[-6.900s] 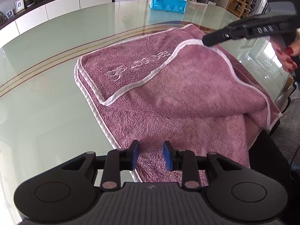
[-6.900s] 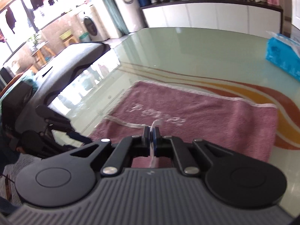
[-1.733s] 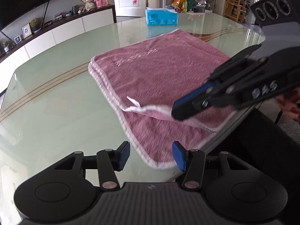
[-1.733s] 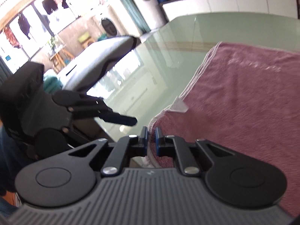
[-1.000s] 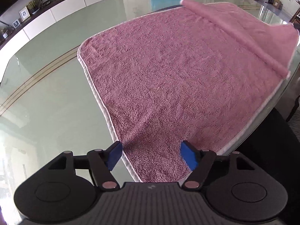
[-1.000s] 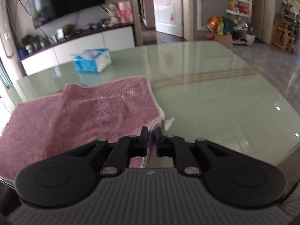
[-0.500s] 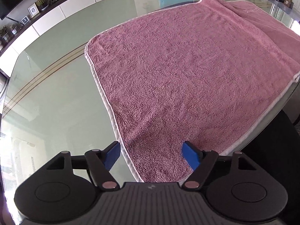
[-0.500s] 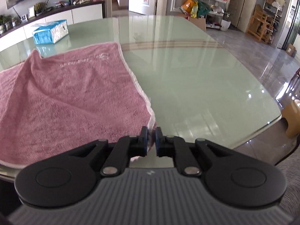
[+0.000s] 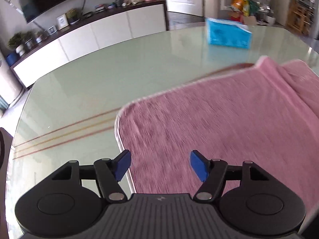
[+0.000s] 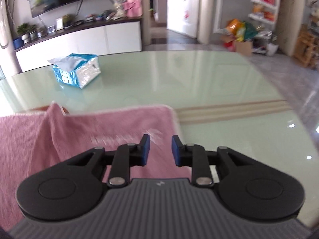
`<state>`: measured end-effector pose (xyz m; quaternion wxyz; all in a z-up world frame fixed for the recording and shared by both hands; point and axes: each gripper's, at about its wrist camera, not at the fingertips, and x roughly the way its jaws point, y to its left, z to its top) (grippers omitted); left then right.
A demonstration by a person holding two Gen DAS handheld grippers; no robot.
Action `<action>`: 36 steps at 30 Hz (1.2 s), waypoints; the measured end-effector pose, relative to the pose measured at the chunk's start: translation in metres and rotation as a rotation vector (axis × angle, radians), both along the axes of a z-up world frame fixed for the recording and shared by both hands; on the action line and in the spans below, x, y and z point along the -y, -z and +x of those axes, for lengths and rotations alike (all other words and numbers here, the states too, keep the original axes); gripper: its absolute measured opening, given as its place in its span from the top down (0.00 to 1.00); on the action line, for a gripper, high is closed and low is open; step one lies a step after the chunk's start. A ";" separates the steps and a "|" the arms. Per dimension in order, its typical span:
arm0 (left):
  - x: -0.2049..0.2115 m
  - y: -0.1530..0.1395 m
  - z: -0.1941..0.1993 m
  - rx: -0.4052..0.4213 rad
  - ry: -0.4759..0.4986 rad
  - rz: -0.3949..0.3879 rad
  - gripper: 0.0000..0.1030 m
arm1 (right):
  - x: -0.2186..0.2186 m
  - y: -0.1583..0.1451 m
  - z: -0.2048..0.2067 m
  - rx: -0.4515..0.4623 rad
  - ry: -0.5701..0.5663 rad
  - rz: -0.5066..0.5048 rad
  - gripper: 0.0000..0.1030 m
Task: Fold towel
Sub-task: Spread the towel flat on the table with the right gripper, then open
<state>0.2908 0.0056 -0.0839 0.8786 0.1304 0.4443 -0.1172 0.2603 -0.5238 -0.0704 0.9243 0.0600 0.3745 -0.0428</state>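
The towel [image 9: 219, 119] lies spread on the table [image 9: 99, 83] with one raised ridge, both the left gripper [image 9: 160, 165] and the right gripper [image 10: 158, 149] spread and empty over its near edge, so a fold likely calls for pinching corners.

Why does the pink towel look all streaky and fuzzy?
Left wrist view: the towel is smeared by motion blur, while the left gripper looks sharp. Right wrist view: the towel's near part is streaked too; the glass table shows bright glare and reflections.
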 end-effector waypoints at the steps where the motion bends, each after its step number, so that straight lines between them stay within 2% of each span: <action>1: 0.001 0.003 0.007 -0.003 -0.011 -0.006 0.34 | 0.000 0.003 0.018 -0.019 -0.004 0.022 0.85; 4: 0.003 0.011 0.028 -0.011 -0.045 -0.026 0.34 | 0.000 0.013 0.055 -0.080 -0.018 0.008 0.87; 9: 0.003 0.023 0.042 -0.028 -0.079 0.001 0.34 | 0.006 0.036 0.083 -0.158 -0.039 -0.009 0.87; 11: 0.003 0.030 0.047 -0.052 -0.098 0.030 0.34 | 0.009 0.038 0.086 -0.146 -0.045 -0.011 0.88; 12: 0.002 0.032 0.048 -0.055 -0.104 0.036 0.30 | 0.011 0.039 0.088 -0.145 -0.044 -0.006 0.89; 15: -0.005 0.034 0.053 -0.058 -0.133 0.015 0.28 | 0.018 0.042 0.090 -0.139 -0.034 -0.030 0.89; 19: -0.008 0.034 0.055 -0.038 -0.157 0.038 0.20 | 0.024 0.046 0.099 -0.146 -0.021 -0.070 0.89; 32: -0.006 0.031 0.059 0.000 -0.200 0.132 0.19 | 0.016 0.048 0.104 -0.159 -0.062 -0.175 0.88; 35: 0.000 0.029 0.059 0.013 -0.191 0.195 0.20 | 0.010 0.048 0.103 -0.157 -0.091 -0.188 0.88; 36: 0.001 0.028 0.059 0.013 -0.187 0.208 0.24 | 0.008 0.048 0.102 -0.157 -0.101 -0.192 0.88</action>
